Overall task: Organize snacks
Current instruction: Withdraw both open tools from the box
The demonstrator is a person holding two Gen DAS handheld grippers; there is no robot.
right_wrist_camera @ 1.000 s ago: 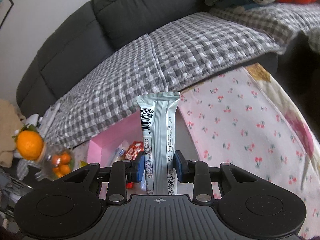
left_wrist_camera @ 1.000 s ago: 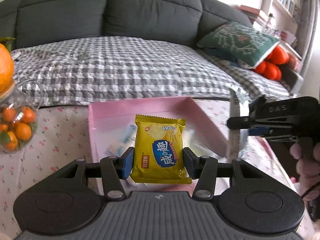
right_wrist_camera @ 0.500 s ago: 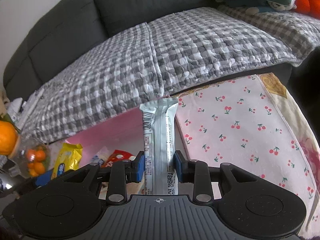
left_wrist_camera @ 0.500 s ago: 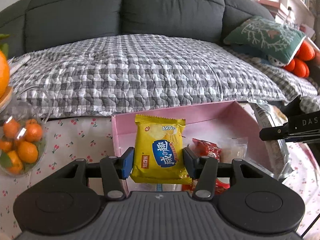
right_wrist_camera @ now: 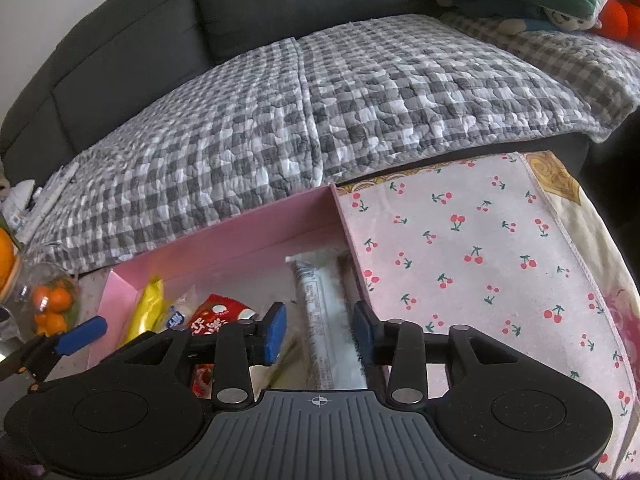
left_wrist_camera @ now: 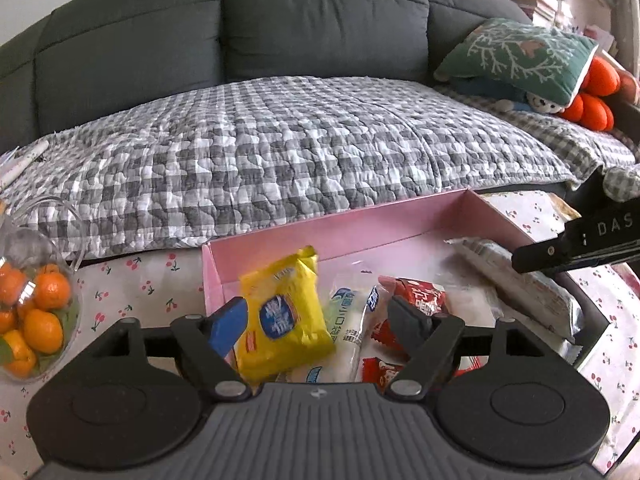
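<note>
A pink box [left_wrist_camera: 360, 224] lies on the cherry-print cloth, holding red packets [left_wrist_camera: 420, 300] and a white packet [left_wrist_camera: 348, 320]. My left gripper [left_wrist_camera: 318, 322] hovers over the box's left end and its jaws are opening. The yellow snack packet [left_wrist_camera: 284, 312] tips loose between them, leaning by the left pad and not pressed. My right gripper [right_wrist_camera: 320, 334] is over the box's right end, its jaws opening too. The silver bar [right_wrist_camera: 320, 320] lies free in the box [right_wrist_camera: 240, 236] between its pads. The yellow packet [right_wrist_camera: 150, 312] and the left gripper's pad [right_wrist_camera: 82, 334] show at the left there.
A glass jar of small oranges [left_wrist_camera: 32, 312] stands left of the box. Behind it runs a dark sofa with a checked quilt [left_wrist_camera: 300, 152] and a green cushion [left_wrist_camera: 516, 56]. Cherry-print cloth [right_wrist_camera: 480, 260] spreads right of the box.
Both grippers sank toward the box and their jaws spread. The yellow packet slipped free and tilted. The silver bar dropped from upright to lying in the box.
</note>
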